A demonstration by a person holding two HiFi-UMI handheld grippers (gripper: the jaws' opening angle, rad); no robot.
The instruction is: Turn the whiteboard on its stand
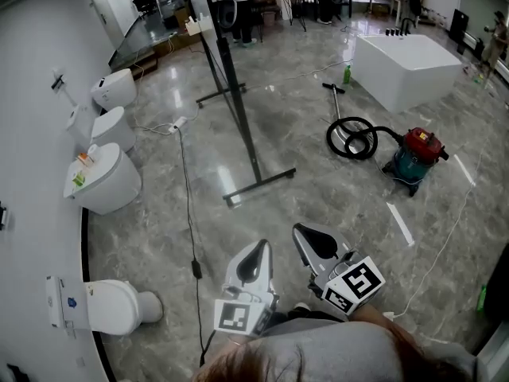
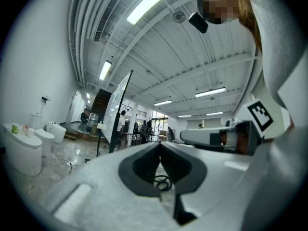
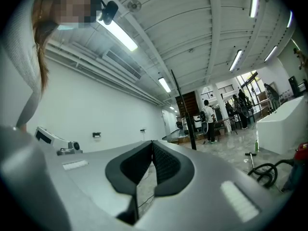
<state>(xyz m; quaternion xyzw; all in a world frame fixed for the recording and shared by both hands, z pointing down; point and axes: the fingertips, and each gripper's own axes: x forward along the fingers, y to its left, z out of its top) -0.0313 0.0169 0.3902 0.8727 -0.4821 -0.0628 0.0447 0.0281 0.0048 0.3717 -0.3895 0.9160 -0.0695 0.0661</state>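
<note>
The whiteboard (image 1: 202,10) stands edge-on at the upper middle of the head view, on a black stand (image 1: 238,110) whose foot bar (image 1: 259,186) rests on the marble floor. In the left gripper view the whiteboard (image 2: 120,102) tilts on its stand well ahead; in the right gripper view only its dark post (image 3: 183,110) shows. My left gripper (image 1: 262,245) and right gripper (image 1: 300,231) are held close to my body, about a metre short of the stand. Both are shut and hold nothing, as the left gripper (image 2: 160,144) and right gripper (image 3: 152,142) views show.
Several toilets (image 1: 107,181) line the left wall. A black cable (image 1: 189,213) runs over the floor from a power strip (image 1: 176,124). To the right are a red vacuum cleaner (image 1: 415,156) with its hose (image 1: 351,138), a white bathtub (image 1: 406,66) and a green bottle (image 1: 347,74). People stand far back.
</note>
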